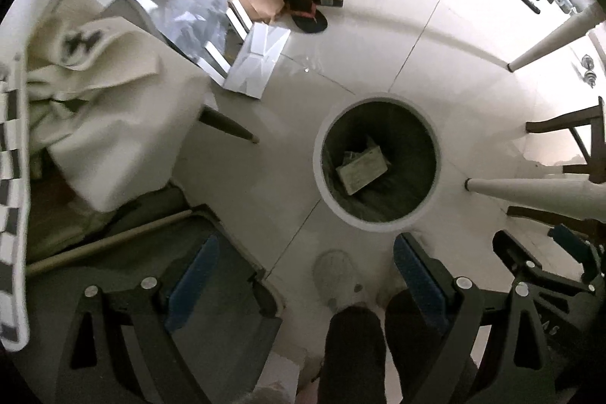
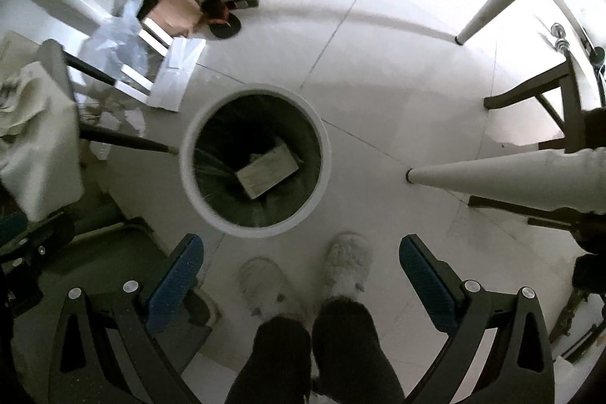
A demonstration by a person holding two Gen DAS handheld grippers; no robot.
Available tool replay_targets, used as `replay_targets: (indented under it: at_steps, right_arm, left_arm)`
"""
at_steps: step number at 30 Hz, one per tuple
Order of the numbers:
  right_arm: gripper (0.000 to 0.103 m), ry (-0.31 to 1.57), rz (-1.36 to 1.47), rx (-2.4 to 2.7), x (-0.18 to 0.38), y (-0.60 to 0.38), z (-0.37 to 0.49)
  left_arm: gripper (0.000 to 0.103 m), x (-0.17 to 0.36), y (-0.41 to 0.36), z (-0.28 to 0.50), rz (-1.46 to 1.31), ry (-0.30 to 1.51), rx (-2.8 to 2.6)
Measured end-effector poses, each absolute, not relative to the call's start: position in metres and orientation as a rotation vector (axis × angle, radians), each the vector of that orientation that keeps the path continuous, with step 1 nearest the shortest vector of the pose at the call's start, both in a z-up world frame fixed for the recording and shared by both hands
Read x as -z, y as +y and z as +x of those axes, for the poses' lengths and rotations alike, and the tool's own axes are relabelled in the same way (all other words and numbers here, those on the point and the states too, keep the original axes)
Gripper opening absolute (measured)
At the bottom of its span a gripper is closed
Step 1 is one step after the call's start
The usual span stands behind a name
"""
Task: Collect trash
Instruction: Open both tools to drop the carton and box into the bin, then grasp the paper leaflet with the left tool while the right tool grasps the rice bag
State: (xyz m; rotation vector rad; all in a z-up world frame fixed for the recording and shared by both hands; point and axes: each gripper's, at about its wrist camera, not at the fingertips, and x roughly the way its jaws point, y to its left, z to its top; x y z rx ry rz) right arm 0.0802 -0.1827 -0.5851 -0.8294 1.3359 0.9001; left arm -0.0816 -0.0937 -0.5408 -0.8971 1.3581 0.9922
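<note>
A round white trash bin (image 1: 320, 173) with a dark liner stands on the tiled floor, and it also shows in the right wrist view (image 2: 185, 173). A flat cardboard box (image 1: 361, 169) lies inside it, seen too in the right wrist view (image 2: 267, 171). My left gripper (image 1: 303, 275) is open and empty, above the floor just short of the bin. My right gripper (image 2: 301, 271) is open and empty, also above the floor near the bin. The right gripper also shows at the lower right edge of the left wrist view (image 1: 545, 252).
The person's legs and white slippers (image 2: 346, 264) stand below the bin. A chair draped with cream cloth (image 1: 102, 108) is at left. White table legs (image 2: 503, 173) and a dark wooden chair (image 2: 560, 101) are at right. Boxes, white foam sheets (image 1: 257, 59) and plastic lie at the far left.
</note>
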Motion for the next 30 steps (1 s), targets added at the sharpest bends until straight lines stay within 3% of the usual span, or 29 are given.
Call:
replay_targets:
  at_steps: [17, 24, 30]
  right_arm:
    - [0.103, 1.324, -0.692, -0.971, 0.342, -0.200, 0.076]
    - [0.103, 1.271, -0.533, -0.882, 0.265, -0.188, 0.168]
    - [0.103, 1.255, -0.488, -0.754, 0.248, -0.175, 0.284]
  left_arm:
    - [0.094, 0.330, -0.112, -0.095, -0.834, 1.262, -1.038]
    - [0.094, 0.272, -0.079, -0.019, -0.749, 1.172, -1.013]
    - [0.094, 0.267, -0.040, 0.078, -0.787, 1.165, -0.931]
